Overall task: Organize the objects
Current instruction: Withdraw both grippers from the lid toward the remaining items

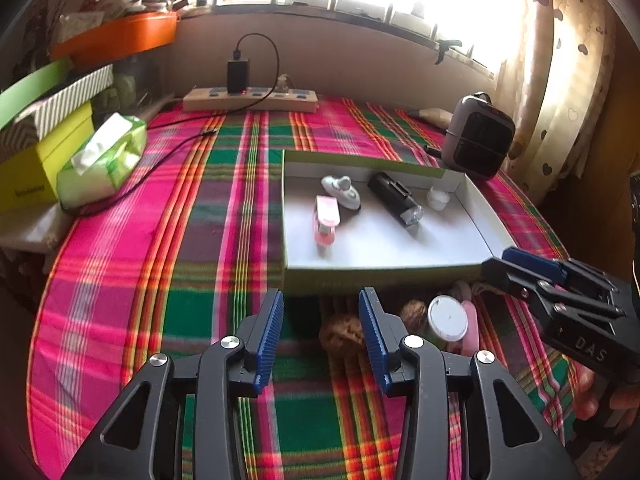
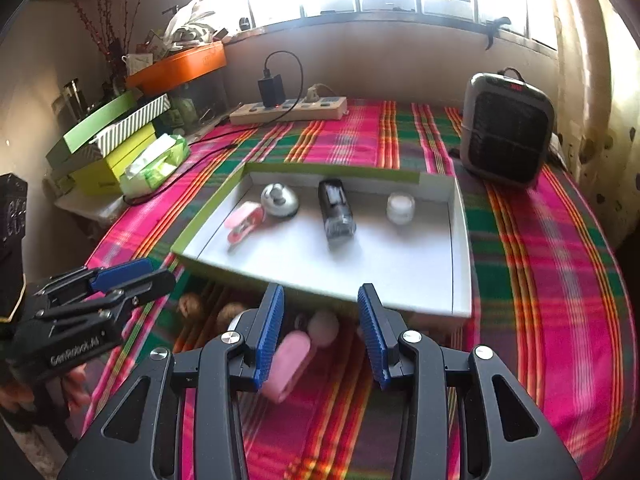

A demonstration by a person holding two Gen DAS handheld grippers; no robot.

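Half-hidden clutter before the tray

Just in front of the tray (image 1: pixel 384 270), the pink object (image 2: pixel 288 364) is blurred and partly behind a gripper finger; the walnuts (image 1: pixel 344 336) are likewise part-covered.

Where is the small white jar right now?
The small white jar stands inside the shallow box, near its far right corner, just right of the black cylinder in both wrist views.

Far edge of table — clutter
Power strip (image 1: pixel 250 100) at 12 o'clock; heater (image 2: pixel 508 128) at 2; stacked boxes (image 1: pixel 44 136) at 9.
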